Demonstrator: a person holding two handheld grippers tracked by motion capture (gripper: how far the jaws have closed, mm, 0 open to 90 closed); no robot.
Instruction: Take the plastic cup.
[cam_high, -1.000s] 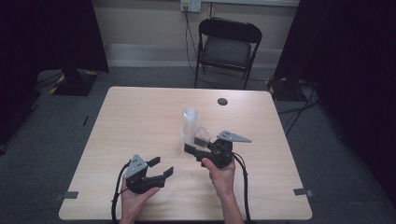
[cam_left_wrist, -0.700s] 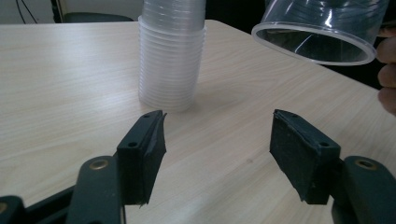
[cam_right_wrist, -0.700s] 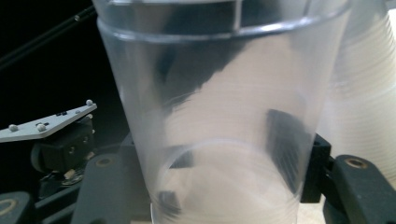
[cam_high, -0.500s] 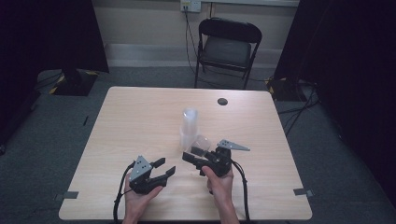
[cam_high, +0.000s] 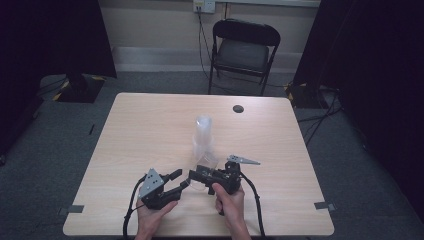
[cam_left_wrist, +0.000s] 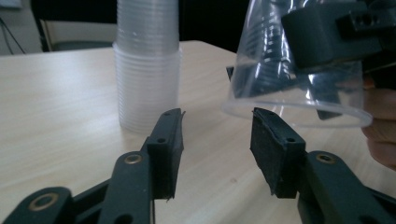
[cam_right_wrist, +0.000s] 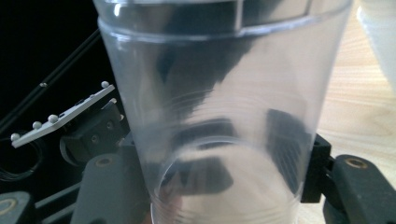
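My right gripper (cam_high: 199, 176) is shut on a single clear plastic cup (cam_right_wrist: 224, 116), with one jaw on each side of its wall. In the left gripper view that cup (cam_left_wrist: 294, 70) hangs rim-down just above the table, with a black finger (cam_left_wrist: 327, 37) of the right gripper pressed on it. A tall stack of clear cups (cam_high: 202, 135) stands upright mid-table, and the stack (cam_left_wrist: 147, 65) is beyond my left jaws. My left gripper (cam_left_wrist: 217, 149) is open and its jaws have just been closing, with nothing between them. It points at the held cup's rim, a little short of it.
The light wooden table (cam_high: 150, 130) has a dark round grommet (cam_high: 238, 108) near its far edge. A black folding chair (cam_high: 242, 50) stands behind the table. Cables trail from both grippers over the near edge. The left gripper's grey marker plate (cam_right_wrist: 60, 116) sits beside the held cup.
My right gripper has brought the cup away from the stack, lower and nearer the front edge, toward the left gripper. The left gripper's jaws have narrowed while the hand stayed put.
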